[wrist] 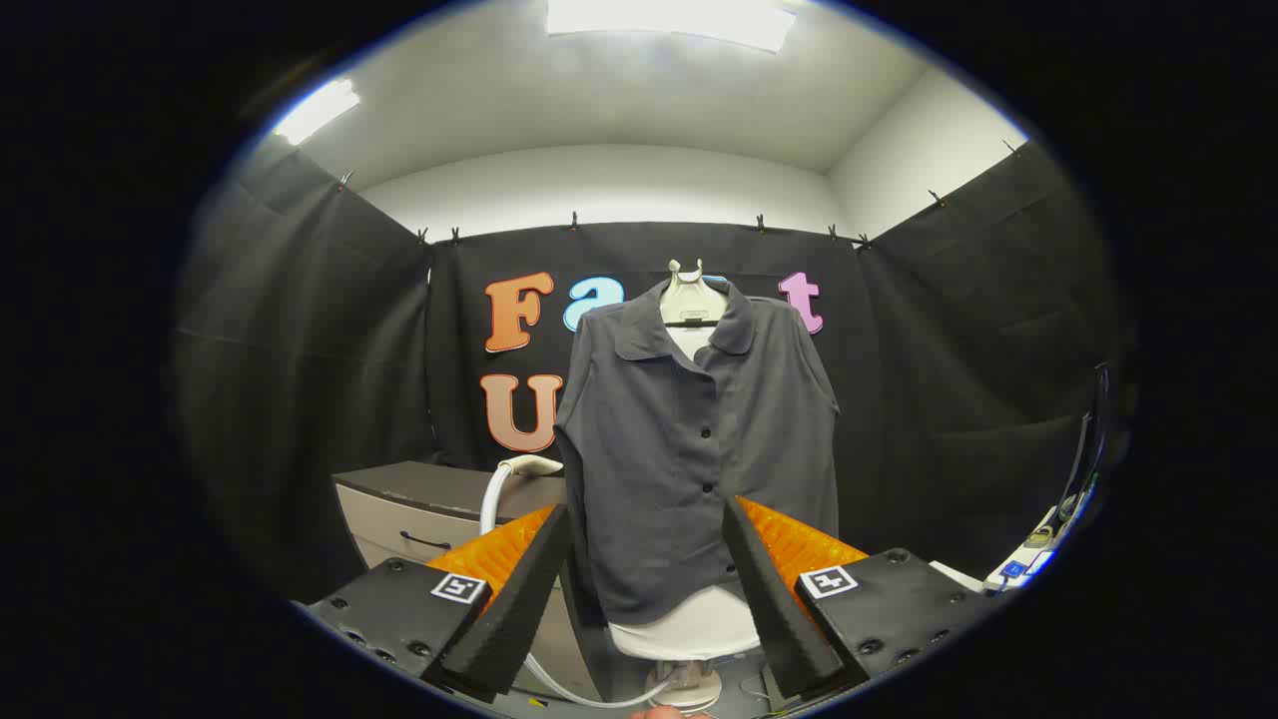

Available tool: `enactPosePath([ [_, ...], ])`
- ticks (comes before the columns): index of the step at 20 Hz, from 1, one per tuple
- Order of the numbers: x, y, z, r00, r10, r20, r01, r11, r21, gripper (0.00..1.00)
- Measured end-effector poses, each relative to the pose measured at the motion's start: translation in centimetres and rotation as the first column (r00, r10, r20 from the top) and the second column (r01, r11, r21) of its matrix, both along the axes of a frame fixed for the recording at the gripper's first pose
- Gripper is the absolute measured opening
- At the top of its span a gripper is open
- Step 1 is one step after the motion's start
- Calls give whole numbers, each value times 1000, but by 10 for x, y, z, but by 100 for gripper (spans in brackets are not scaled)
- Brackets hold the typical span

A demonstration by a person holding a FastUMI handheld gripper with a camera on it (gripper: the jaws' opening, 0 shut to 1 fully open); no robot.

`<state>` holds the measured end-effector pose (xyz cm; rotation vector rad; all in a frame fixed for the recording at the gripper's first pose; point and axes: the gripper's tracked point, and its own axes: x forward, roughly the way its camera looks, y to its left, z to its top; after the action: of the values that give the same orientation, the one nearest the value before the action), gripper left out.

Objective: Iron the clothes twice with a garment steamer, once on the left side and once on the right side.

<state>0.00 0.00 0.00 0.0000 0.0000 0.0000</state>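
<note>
Gripper view is looking straight at a dark grey button-up shirt (699, 449) hanging on a pale mannequin form (692, 300). I am holding the gripper (646, 559) level, with its two fingers spread wide apart and gripping nothing; the lower half of the shirt is showing in the gap between them, some way beyond the tips.

The garment steamer head (529, 466) is resting at the near edge of a low cabinet (429, 504), to the left of the shirt and beyond the left finger. Its white hose (489, 504) is dropping down from it and curving along the floor toward the round base of the stand (689, 689).

I am judging that the step in hand is picking up the steamer, since neither side of the shirt can be ironed without it. To do it well I am planning to swing left, line both fingers on either side of the handle, and close firmly so the hose cannot twist it loose.

Black cloth (300, 379) is walling the booth on three sides, clipped along its top edge beneath white walls and bright ceiling lights (664, 20). Some equipment (1038, 549) is sitting off to the right, too small to make out.
</note>
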Motion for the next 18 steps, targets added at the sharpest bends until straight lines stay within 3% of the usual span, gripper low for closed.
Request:
enactPosePath([
  [18,10,2,-6,1000,-7,-19,7,1000,1,98],
])
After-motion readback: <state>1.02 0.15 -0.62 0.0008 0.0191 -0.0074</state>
